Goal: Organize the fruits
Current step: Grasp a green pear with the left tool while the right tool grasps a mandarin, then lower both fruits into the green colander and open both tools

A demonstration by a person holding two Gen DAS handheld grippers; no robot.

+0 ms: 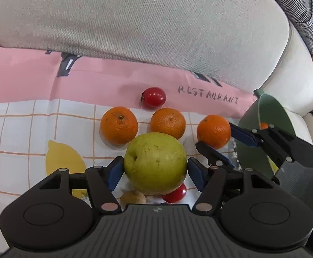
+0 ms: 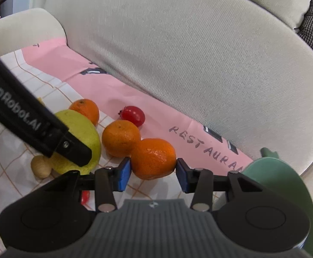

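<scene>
Rightmost orange on the printed cloth over the sofa seat, pinched by the right claw. Beside it, pear squeezed between the left claw's widely spread pads. Green bowl just right.

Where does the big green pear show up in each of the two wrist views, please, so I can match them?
Left wrist view: the pear sits low in the centre, between the blue pads of the left gripper.
Right wrist view: the pear is at the left, partly behind the left gripper's black finger.
Shared landmark: the word RESTAURANT printed on the pink band of the cloth.
</scene>
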